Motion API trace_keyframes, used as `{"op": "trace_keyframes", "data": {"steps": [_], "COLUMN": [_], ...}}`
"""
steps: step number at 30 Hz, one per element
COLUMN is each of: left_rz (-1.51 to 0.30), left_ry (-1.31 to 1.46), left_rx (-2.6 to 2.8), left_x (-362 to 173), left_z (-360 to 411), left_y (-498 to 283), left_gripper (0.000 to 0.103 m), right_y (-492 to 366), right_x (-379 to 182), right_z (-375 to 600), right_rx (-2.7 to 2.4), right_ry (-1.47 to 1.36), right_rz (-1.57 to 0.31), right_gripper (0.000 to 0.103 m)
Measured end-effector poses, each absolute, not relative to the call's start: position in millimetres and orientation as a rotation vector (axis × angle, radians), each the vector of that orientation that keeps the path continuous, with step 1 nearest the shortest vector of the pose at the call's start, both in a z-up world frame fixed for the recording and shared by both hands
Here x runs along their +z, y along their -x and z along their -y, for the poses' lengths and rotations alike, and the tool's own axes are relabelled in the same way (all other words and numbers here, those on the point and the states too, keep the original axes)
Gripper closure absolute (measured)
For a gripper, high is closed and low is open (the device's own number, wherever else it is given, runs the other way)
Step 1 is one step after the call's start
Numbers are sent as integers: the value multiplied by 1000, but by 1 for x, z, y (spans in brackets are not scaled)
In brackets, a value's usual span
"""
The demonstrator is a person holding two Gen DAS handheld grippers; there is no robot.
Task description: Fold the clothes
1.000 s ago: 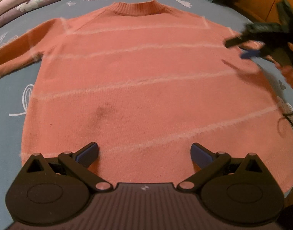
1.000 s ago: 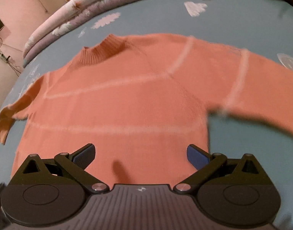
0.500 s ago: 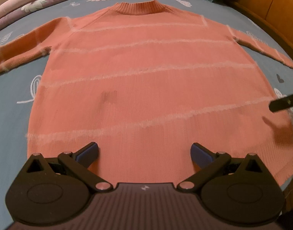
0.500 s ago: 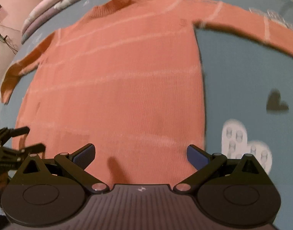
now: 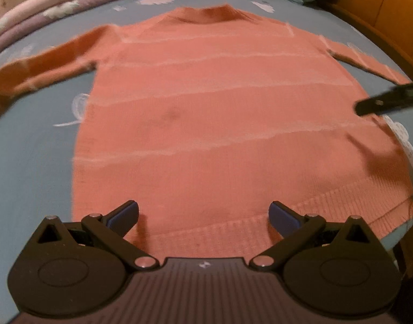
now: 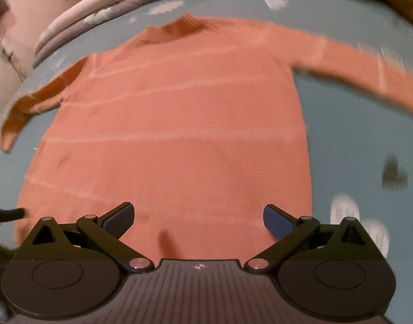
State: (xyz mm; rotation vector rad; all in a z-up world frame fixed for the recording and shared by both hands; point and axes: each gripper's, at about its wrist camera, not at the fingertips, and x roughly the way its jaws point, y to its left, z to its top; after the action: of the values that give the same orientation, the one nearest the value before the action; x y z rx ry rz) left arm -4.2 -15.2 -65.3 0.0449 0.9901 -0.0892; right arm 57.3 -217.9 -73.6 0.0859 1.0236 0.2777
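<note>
Both claws are spread wide and hold nothing, and compared with half a second ago each has drawn back toward the hem end of the salmon-orange knitted sweater with pale stripes (image 5: 214, 124). It lies flat and face-up on the grey-blue printed bed sheet (image 5: 31, 162), collar toward the top of the frame.

At the left of the left-wrist view, one sleeve (image 5: 44, 64) stretches toward the upper-left edge. In the lower middle, the left claw (image 5: 203, 213) now frames the ribbed hem (image 5: 233, 232), which was out of sight under the claw body a moment earlier. Toward the right edge, a dark fingertip of the right claw (image 5: 379, 102) hangs over the sweater's side seam, higher in the frame than before.

In the right-wrist view, the right claw (image 6: 198, 216) sits over the lower body of the sweater, with the other sleeve (image 6: 368, 78) reaching to the upper right.

Nothing is folded yet. My reading is that the garment is spread and ready, and both claws are lining up for a first grasp.
</note>
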Motion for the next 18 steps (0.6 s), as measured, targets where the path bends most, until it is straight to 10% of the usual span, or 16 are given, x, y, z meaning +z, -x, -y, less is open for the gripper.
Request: {"op": "trace_keyframes", "data": {"steps": [18], "left_rz": [-949], "left_ry": [13], "left_rx": [-13], "left_x": [-55], "left_z": [-6], "left_y": [31], "left_gripper": [1], "right_y": [-36], "right_x": [-97], "right_z": [143], "right_rx": [370], "right_ry": [182], "right_rz": [-999], "right_gripper": [0]}}
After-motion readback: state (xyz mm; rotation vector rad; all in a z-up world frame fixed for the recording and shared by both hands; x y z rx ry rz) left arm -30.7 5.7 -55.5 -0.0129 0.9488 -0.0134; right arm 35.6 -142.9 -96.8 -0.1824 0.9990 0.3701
